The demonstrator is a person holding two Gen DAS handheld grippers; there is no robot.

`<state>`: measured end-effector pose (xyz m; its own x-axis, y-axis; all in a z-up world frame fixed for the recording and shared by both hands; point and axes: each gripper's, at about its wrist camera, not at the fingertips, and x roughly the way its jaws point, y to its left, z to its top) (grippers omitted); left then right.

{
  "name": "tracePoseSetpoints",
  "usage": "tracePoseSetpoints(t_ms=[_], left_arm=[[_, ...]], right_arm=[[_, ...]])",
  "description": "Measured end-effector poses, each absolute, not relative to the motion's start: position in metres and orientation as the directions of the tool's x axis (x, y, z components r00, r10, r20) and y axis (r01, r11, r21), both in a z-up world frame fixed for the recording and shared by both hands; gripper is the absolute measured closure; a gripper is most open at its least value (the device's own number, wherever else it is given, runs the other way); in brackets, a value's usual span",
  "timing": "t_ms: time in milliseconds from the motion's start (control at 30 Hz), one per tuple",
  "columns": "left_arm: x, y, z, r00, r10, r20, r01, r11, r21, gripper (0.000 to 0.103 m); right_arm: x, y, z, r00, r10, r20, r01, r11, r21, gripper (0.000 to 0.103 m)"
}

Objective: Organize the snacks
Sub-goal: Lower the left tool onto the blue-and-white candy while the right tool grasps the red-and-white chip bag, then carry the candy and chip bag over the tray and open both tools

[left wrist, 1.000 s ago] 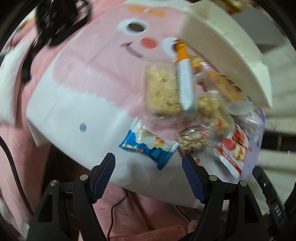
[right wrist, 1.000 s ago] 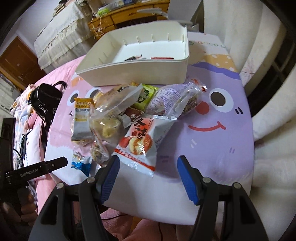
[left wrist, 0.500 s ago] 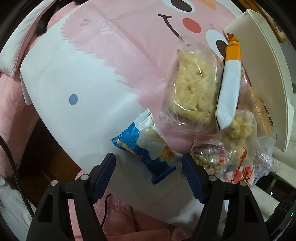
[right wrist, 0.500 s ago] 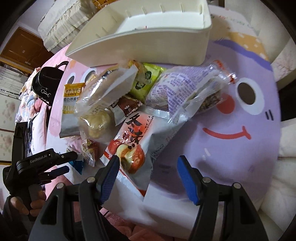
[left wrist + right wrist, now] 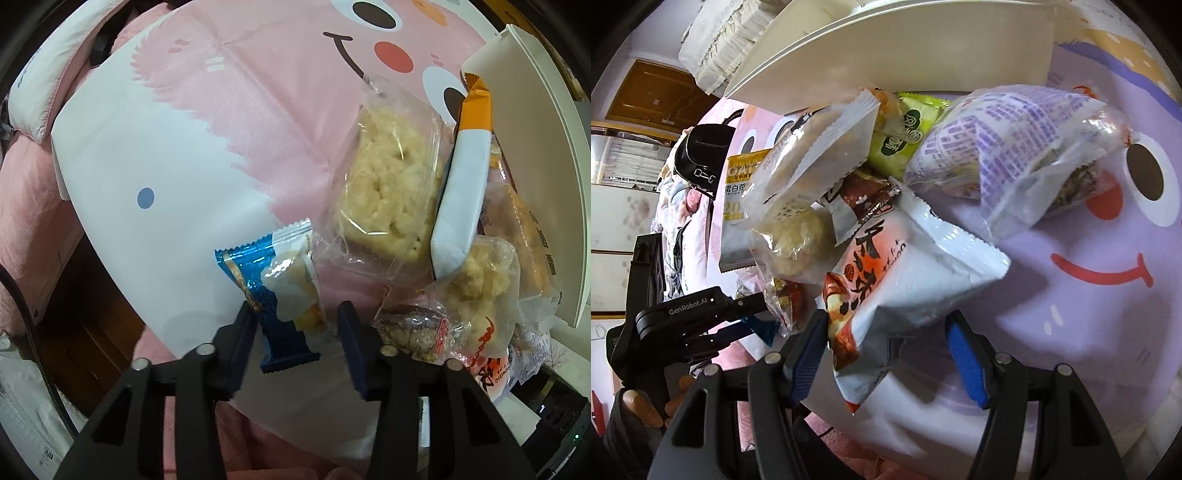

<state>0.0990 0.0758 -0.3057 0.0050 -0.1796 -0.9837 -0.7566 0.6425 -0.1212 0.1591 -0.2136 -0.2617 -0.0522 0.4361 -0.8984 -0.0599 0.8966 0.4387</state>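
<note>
- Left gripper (image 5: 295, 314) has closed in from wide open – jaws now straddle the blue snack packet (image 5: 275, 284) at the pile's near edge, not yet pinched.
- Right gripper (image 5: 886, 332) has advanced – jaws released, either side of the red-and-white snack bag (image 5: 886, 280).
- White bin (image 5: 923, 48) sits behind the pile; likely two pickups imminent.

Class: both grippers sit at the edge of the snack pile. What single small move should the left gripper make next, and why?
Probably close the left gripper on the blue snack packet. Its fingers already straddle the packet's lower end with a gap on each side. The packet lies on the cloth at the pile's edge with nothing on top, so it should lift freely toward the white bin.
</note>
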Motion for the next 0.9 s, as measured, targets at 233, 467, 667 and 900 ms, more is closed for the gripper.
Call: tracePoseSetpoints(t_ms=[233,467,667,900], left_arm=[[0.102,0.084,-0.3,0.01,-0.176,-0.984,-0.76,0.639,-0.122,0.075],[0.108,0.079,-0.287,0.01,-0.158,-0.987,-0.728,0.676,-0.116,0.077],[0.116,0.073,-0.264,0.022,-0.156,-0.987,-0.7,0.703,-0.127,0.077],[0.123,0.065,-0.235,0.019,-0.139,-0.99,-0.657,0.744,-0.117,0.077]], right_arm=[[0.163,-0.212,-0.266,-0.039,0.472,-0.881,-0.037,0.88,0.473,0.042],[0.155,-0.219,-0.263,-0.028,0.475,-0.879,-0.015,0.879,0.476,0.052],[0.148,-0.231,-0.258,-0.003,0.445,-0.896,0.02,0.896,0.445,0.054],[0.138,-0.242,-0.246,0.033,0.441,-0.897,0.063,0.895,0.442,0.054]])
